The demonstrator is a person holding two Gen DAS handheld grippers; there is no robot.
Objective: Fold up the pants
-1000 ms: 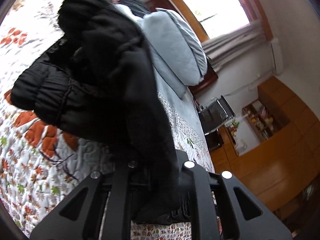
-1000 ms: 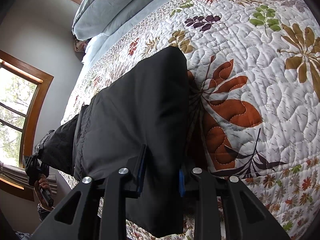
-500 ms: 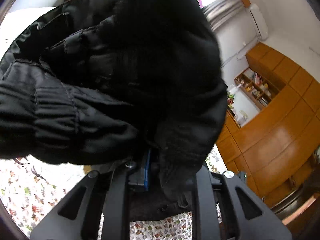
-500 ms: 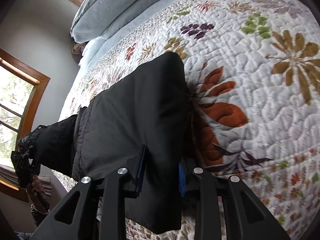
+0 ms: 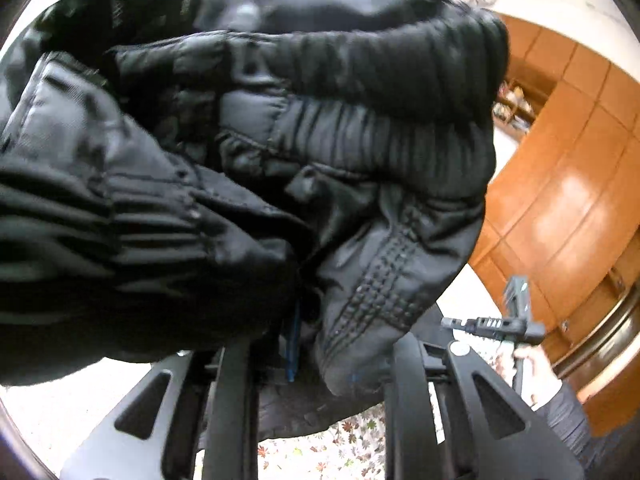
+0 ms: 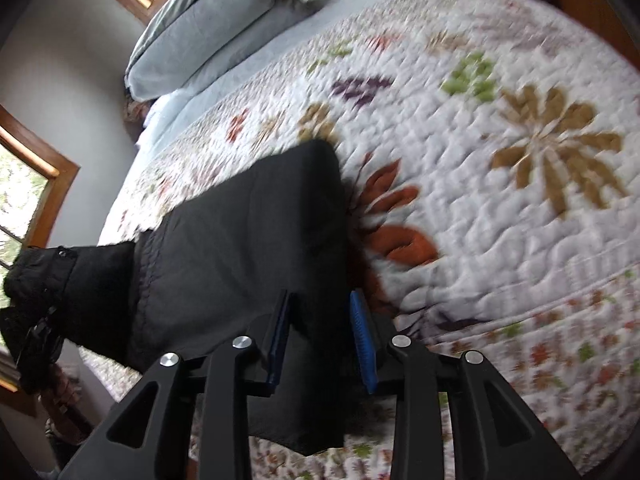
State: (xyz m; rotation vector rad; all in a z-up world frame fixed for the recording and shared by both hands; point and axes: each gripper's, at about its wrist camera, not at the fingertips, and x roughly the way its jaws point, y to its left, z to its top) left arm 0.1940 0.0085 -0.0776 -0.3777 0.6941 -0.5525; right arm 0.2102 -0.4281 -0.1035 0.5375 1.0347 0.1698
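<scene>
Mid-fold, and the trick here is to keep both grips firm while the waist end travels over, so it lands square on the part already lying flat rather than bunching. Carry it low and level, and let nothing go until the edges line up.

Left gripper [image 5: 316, 360]: fingers drawn close together, clamped on a thick bunch of the black pants [image 5: 248, 168]. The fabric fills the gap and spills forward and to both sides, with the gathered elastic waistband arching just ahead of the tips. It blocks almost everything beyond; only a strip of floral quilt [image 5: 340, 444] shows below the fingers and wooden cabinets [image 5: 560, 184] off to the right.

Right gripper [image 6: 320, 344]: blue pads [image 6: 362, 344] pinching a fold of the pants [image 6: 240, 240], a little apart because of the cloth's thickness. From there the garment runs flat ahead and to the left across the quilt [image 6: 500, 240], ending in the lifted waist bundle at far left. Grey pillows [image 6: 208, 28] lie well beyond the tips.
</scene>
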